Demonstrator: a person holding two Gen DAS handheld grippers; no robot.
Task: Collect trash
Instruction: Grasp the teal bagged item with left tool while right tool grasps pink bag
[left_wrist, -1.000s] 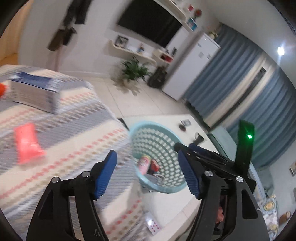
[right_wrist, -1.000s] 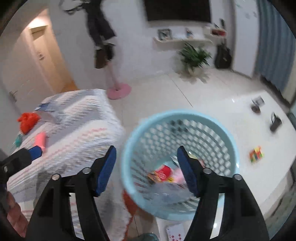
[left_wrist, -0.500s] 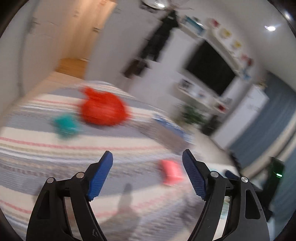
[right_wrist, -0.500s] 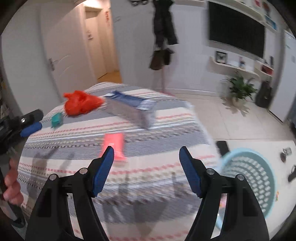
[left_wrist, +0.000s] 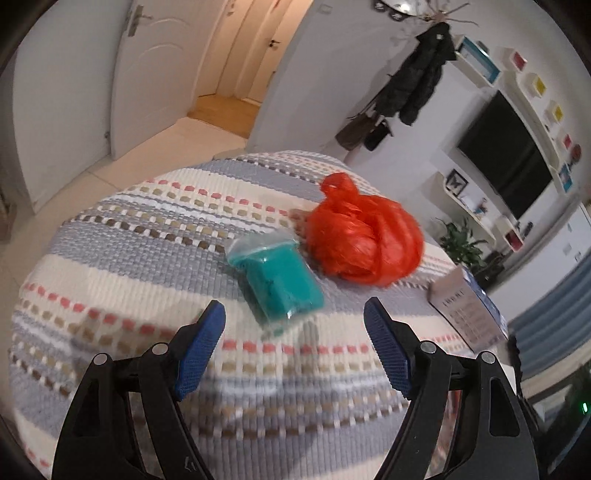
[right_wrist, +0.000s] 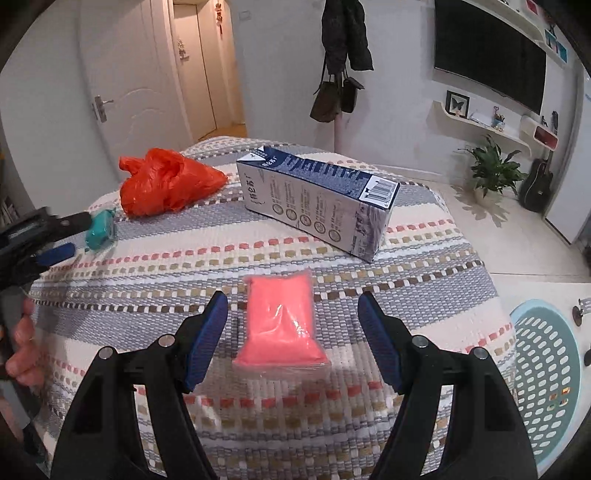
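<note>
A teal packet (left_wrist: 281, 279) lies on the striped tablecloth (left_wrist: 147, 258), just ahead of my open, empty left gripper (left_wrist: 294, 332). A crumpled orange plastic bag (left_wrist: 364, 236) lies behind it. My right gripper (right_wrist: 293, 323) is open and empty, with a pink packet (right_wrist: 281, 321) lying between its fingers on the cloth. A blue and white carton (right_wrist: 317, 201) lies beyond. The orange bag (right_wrist: 166, 182), teal packet (right_wrist: 99, 227) and left gripper (right_wrist: 55, 236) show at the left of the right wrist view. The light blue basket (right_wrist: 546, 373) stands low at the right.
The carton's end (left_wrist: 465, 306) shows at the right of the left wrist view. Beyond the table are a white door (right_wrist: 125, 96), a coat rack (right_wrist: 343, 55), a wall TV (right_wrist: 487, 51), a potted plant (right_wrist: 491, 170) and a guitar (right_wrist: 539, 181).
Both grippers have swung away from the basket to the table. The left now faces the teal packet and orange bag; the right has closed in over the pink packet.
</note>
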